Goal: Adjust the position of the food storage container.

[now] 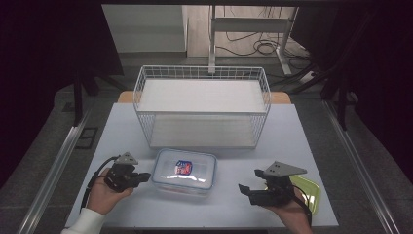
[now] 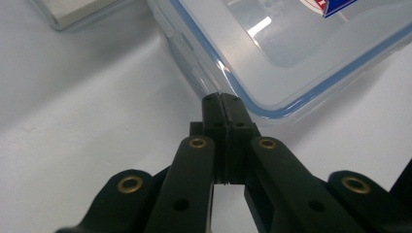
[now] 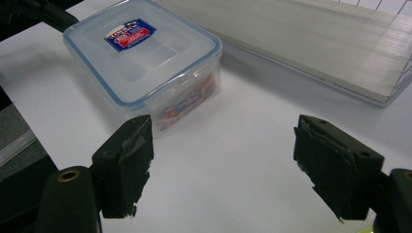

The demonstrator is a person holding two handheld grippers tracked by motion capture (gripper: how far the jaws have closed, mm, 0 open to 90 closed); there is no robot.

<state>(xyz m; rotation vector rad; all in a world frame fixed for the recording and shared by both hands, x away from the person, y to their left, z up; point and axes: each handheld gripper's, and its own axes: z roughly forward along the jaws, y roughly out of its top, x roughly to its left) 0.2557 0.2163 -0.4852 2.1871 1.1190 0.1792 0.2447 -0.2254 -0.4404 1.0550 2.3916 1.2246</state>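
Note:
A clear plastic box [image 1: 184,172] with a blue-rimmed lid and a red and blue label lies at the front middle of the table. My left gripper [image 1: 144,177] is just left of it, held in a hand with a white sleeve. In the left gripper view its jaws [image 2: 224,101] are pressed together with nothing between them, and their tips sit right at the box's [image 2: 291,58] lid edge. My right gripper [image 1: 251,180] is to the right of the box and apart from it. Its jaws [image 3: 228,165] stand wide open over bare table, with the box [image 3: 141,58] ahead of them.
A white wire basket [image 1: 202,73] with a white board in its bottom stands behind the box; its base [image 3: 316,43] lies close to the box's far side. A flat green item [image 1: 311,192] lies under the right hand near the table's front right corner.

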